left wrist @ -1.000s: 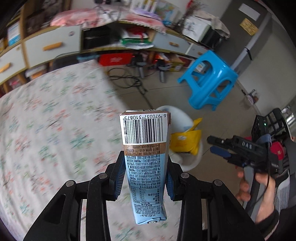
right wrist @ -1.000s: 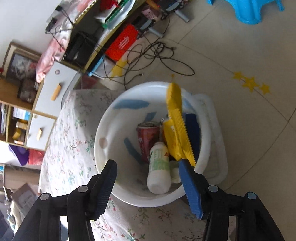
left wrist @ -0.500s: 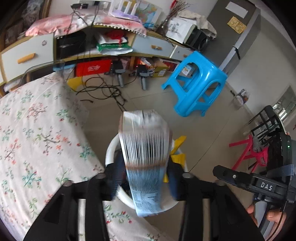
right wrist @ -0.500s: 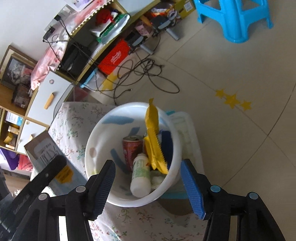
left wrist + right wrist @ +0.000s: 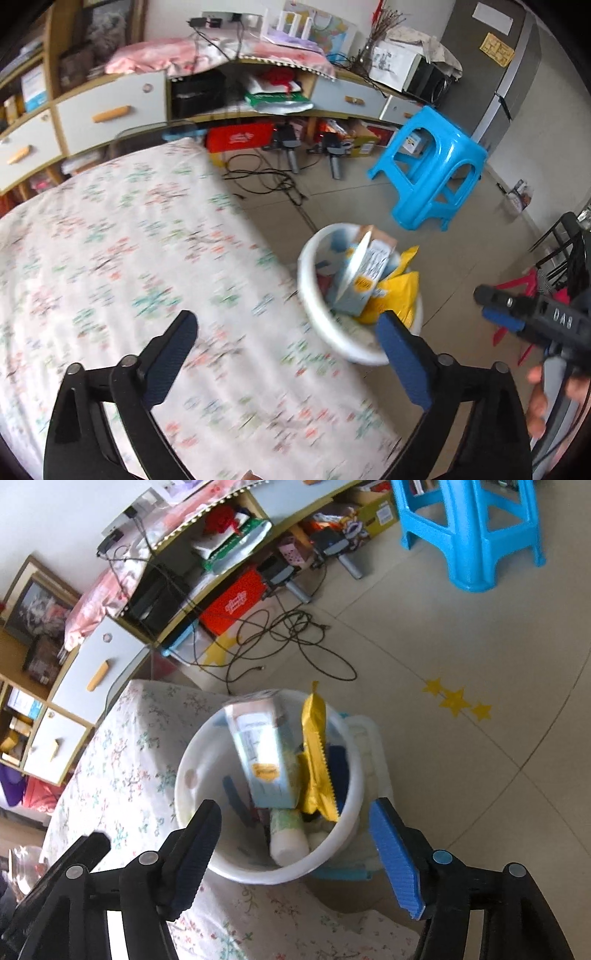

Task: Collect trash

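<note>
**Pale-blue carton released into the bin; both grippers empty**

Floral cotton tablecloth (image 5: 122, 258), white ground with a red and green sprig print, covers the table on the left of the left wrist view; it reads soft and matte, blurred here. No trash is visible on the stretch of cloth in frame.

Left gripper (image 5: 288, 354): jaws have just been opening and now stand wide apart, nothing between them. Pads are blue and ribbed, on black arms.

Further right, the white plastic bin (image 5: 308, 280), round and smooth-walled, sits just off the table edge. The carton (image 5: 364, 275), a rectangular pale-blue paperboard drink pack, is inside, tilted, its upper end above the rim. It leans against a yellow foil wrapper (image 5: 314, 760) with a serrated edge, which also stands proud of the rim. Below them lies a white bottle (image 5: 288, 838) with green print.

Right gripper (image 5: 295, 843): jaws have also just been opening, now apart and empty, hovering above the bin's near rim. A hand (image 5: 539, 398) holds its handle at the far right of the left wrist view.

Risks, as judged:
- Carton looks unsettled; being light and stiff, it could tip over the rim if it rocks on the slippery foil.
- Bin is light plastic, and what it rests on is unclear; a knock from either gripper might shift or upset it.
- Contents are piling high, so further items may bounce out.
</note>
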A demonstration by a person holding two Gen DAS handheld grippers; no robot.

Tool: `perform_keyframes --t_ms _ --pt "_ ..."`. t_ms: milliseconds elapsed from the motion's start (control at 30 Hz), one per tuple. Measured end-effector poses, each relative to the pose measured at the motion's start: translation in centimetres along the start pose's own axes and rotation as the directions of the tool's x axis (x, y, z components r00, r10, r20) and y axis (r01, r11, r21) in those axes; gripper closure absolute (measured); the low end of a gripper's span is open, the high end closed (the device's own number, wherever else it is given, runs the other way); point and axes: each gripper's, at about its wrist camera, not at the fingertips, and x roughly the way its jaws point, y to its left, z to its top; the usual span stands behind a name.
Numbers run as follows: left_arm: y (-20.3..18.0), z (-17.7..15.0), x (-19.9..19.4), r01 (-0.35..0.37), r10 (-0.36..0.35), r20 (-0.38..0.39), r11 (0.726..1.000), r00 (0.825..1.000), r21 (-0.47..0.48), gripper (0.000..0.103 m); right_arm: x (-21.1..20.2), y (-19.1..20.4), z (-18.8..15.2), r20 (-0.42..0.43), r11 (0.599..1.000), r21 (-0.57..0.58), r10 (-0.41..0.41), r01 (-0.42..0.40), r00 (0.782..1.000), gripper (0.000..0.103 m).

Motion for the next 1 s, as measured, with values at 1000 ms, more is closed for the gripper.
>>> perform_keyframes --t_ms 1000 --pt "6.6 -14.1 -16.7 -0.268 0.282 0.184 0.958 0.942 -0.098 0.000 -7.7 14.7 -18.7 0.379 0.889 -0.382 -0.099 0.253 0.920 0.000"
